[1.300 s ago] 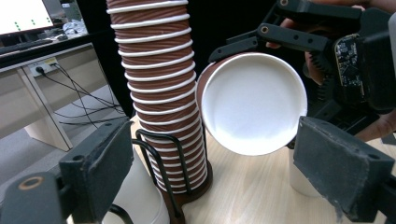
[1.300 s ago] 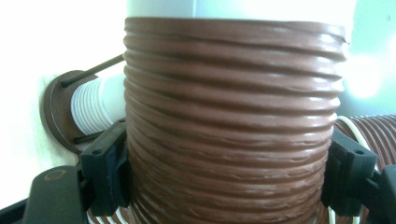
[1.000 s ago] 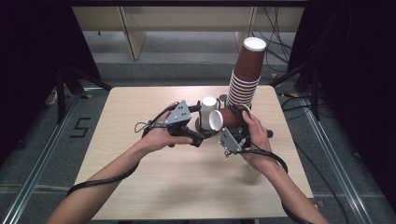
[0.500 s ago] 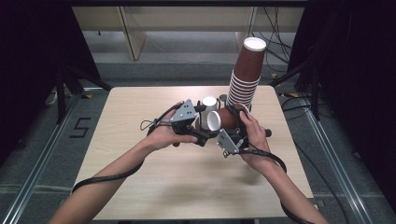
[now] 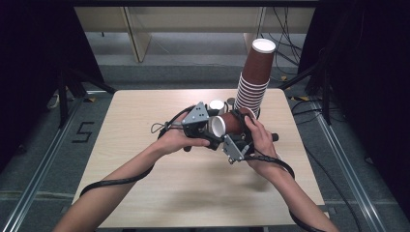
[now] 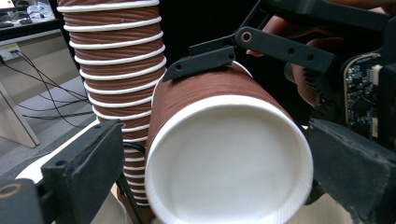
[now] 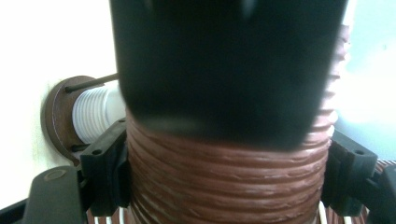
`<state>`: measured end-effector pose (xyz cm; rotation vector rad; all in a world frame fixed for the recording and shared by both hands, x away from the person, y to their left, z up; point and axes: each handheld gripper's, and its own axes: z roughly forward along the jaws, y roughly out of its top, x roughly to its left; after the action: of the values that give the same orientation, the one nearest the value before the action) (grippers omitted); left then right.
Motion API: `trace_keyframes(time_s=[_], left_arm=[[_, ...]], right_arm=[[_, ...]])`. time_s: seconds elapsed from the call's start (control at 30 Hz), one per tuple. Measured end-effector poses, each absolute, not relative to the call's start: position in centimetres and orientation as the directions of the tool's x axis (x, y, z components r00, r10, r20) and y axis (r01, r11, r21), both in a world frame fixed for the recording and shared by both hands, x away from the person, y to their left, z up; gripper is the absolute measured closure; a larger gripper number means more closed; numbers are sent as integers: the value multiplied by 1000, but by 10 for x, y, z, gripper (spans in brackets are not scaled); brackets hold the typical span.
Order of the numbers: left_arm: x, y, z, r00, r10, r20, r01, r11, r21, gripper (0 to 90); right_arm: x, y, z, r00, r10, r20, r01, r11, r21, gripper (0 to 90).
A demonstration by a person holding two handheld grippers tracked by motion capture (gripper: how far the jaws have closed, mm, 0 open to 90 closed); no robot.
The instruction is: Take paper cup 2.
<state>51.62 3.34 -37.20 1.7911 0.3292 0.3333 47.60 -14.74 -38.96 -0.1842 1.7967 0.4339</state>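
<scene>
In the high view, the right hand-held gripper (image 5: 235,126) is clamped across the body of a brown ribbed paper cup with a white inside (image 5: 225,124), held on its side above the middle of the pale wooden counter (image 5: 145,111); the cup's long axis runs level, its open white mouth turned toward the left hand-held gripper (image 5: 207,126), which sits just at that rim; a tall leaning stack of brown paper cups with white rims (image 5: 255,77) stands on the far right part of the counter, just behind both hands, and a small white-topped cup (image 5: 216,105) stands beside its foot. In the left gripper view, the cup's open mouth (image 6: 229,163) faces the camera head-on between the two black jaws, which stand apart on either side of the rim and have just been closing a little with the cup between them; I cannot see either pad pressing on it yet; the right hand-held gripper (image 6: 261,56) crosses the cup's wall from above, and the stack (image 6: 116,70) rises close behind at the left. In the right gripper view, the jaws press on both sides of the ribbed brown wall (image 7: 224,182), so this grip is firm; a dark blurred shape covers the upper part. The coming move likely turns on the left jaws, already nearest the rim, closing straight along the cup's axis.
</scene>
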Motion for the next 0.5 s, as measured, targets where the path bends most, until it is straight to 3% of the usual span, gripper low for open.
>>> trace_keyframes(time_s=[0.23, 0.5], left_arm=[[520, 31, -371, 918, 395, 35, 60, -227, 972, 78], [521, 30, -373, 919, 394, 31, 68, -233, 970, 100]], right_arm=[[474, -144, -392, -274, 132, -953, -335, 915, 223, 199], [475, -144, -390, -253, 88, -963, -353, 919, 176, 199]])
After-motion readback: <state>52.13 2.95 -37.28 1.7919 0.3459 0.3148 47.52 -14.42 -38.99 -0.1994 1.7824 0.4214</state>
